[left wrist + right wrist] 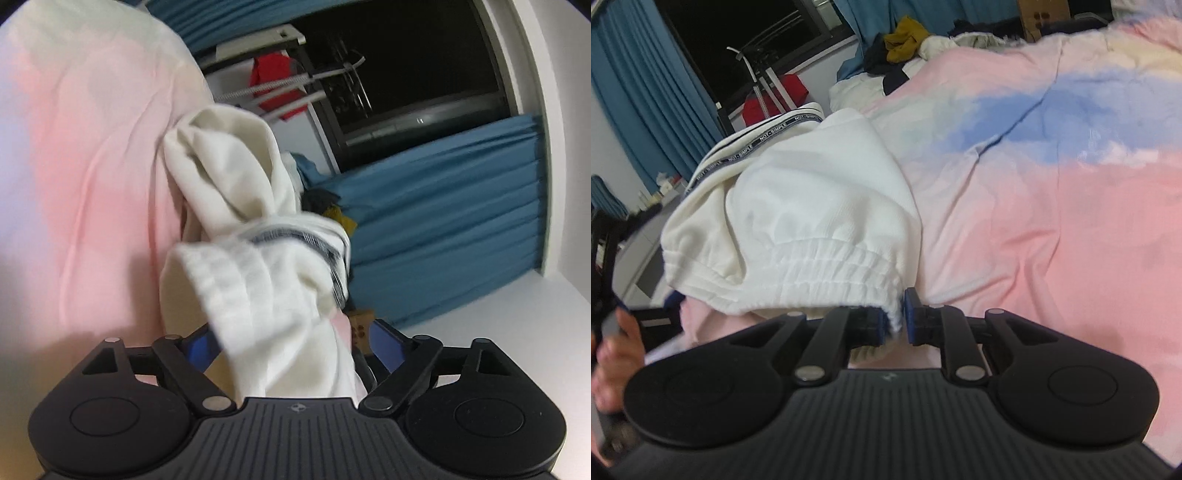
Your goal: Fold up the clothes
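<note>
A white garment (812, 206) with an elastic waistband and a dark lettered stripe hangs bunched above the pink and blue bed sheet (1052, 184). My right gripper (894, 319) is shut on the waistband's right end. In the left wrist view the same white garment (266, 258) drapes between the wide-apart blue pads of my left gripper (291, 343); the cloth hides the fingertips, and no pinch shows. The left hand (617, 354) and part of its gripper show at the right wrist view's left edge.
A pile of other clothes (908, 37), yellow and dark, lies at the bed's far end beside a cardboard box (1043, 16). Blue curtains (443, 221) flank a dark window. A drying rack with a red item (768, 96) stands beyond the bed.
</note>
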